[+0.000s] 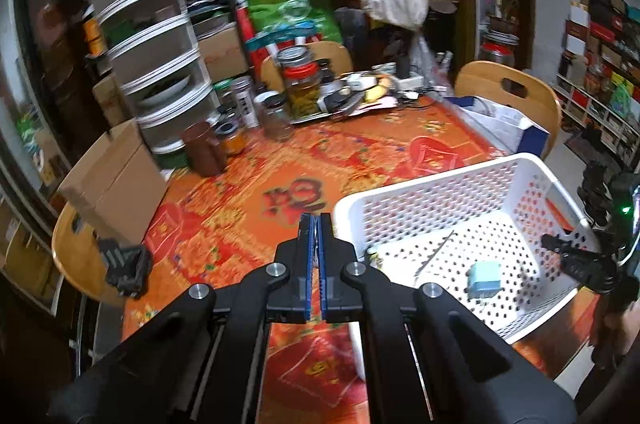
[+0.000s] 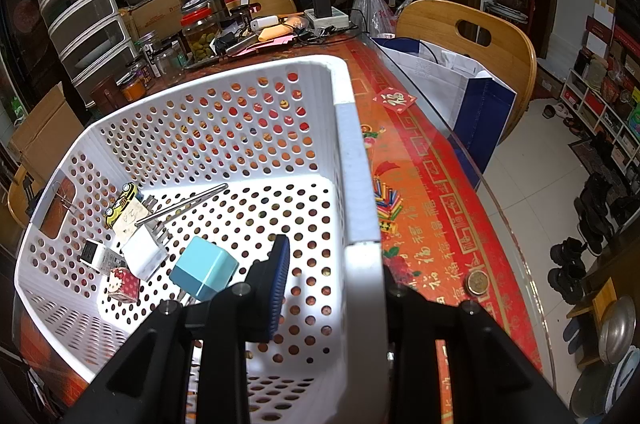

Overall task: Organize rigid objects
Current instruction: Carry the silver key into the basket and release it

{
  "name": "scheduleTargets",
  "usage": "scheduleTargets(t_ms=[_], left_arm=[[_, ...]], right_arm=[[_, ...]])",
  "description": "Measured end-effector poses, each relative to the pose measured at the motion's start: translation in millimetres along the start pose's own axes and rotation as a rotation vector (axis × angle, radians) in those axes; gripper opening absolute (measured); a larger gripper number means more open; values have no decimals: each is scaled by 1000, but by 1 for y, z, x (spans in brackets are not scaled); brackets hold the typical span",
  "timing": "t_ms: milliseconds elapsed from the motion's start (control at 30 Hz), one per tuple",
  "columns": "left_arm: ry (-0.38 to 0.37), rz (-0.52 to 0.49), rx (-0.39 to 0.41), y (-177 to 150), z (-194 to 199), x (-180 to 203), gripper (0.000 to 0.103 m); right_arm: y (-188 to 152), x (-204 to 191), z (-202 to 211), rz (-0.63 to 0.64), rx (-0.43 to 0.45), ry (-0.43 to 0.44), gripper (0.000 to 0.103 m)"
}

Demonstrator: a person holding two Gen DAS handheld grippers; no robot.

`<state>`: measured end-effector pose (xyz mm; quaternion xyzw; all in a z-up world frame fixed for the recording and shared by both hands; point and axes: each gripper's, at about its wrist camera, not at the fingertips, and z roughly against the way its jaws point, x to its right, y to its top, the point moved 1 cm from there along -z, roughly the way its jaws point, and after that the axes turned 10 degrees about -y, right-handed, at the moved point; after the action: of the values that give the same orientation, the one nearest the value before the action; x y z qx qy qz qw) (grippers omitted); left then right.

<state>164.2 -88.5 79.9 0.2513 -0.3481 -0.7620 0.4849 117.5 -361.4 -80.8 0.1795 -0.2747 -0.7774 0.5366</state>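
Observation:
A white perforated basket [image 1: 440, 192] [image 2: 352, 144] stands on the red patterned table. Inside it lie a light blue cube charger [image 2: 204, 272] [image 1: 485, 277], a white charger [image 2: 142, 251], a black-and-white adapter [image 2: 96, 252], a Hello Kitty item [image 2: 122, 284], a yellow toy car [image 2: 120, 204] and metal tweezers [image 2: 182, 204]. My left gripper [image 1: 316, 244] is shut and empty above the table, left of the basket. My right gripper [image 2: 332, 272] straddles the basket's right wall, its left finger [image 2: 278, 280] inside; the other finger is hidden behind the wall.
Jars [image 1: 300, 84], a tiered plastic drawer unit [image 1: 152, 64], cardboard boxes [image 1: 112, 180] and clutter fill the table's far and left side. A black object [image 1: 124, 264] lies at the left edge. A coin [image 2: 478, 282] lies right of the basket. Wooden chairs [image 2: 472, 36] stand around.

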Motion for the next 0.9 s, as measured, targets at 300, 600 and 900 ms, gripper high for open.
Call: scheduleTargets(t_ms=[300,600,900], left_arm=[[-169,-61,-169,4,-68,75,2],[-172,-97,-365,-34,-137,115,2],[-224,-41,-437,-55,-160,100,15]], right_arm=[[1,-1,0,1,0,0,30],[2,-1,0,1,0,0,30],[3,-5,1,8,4,3,31]])
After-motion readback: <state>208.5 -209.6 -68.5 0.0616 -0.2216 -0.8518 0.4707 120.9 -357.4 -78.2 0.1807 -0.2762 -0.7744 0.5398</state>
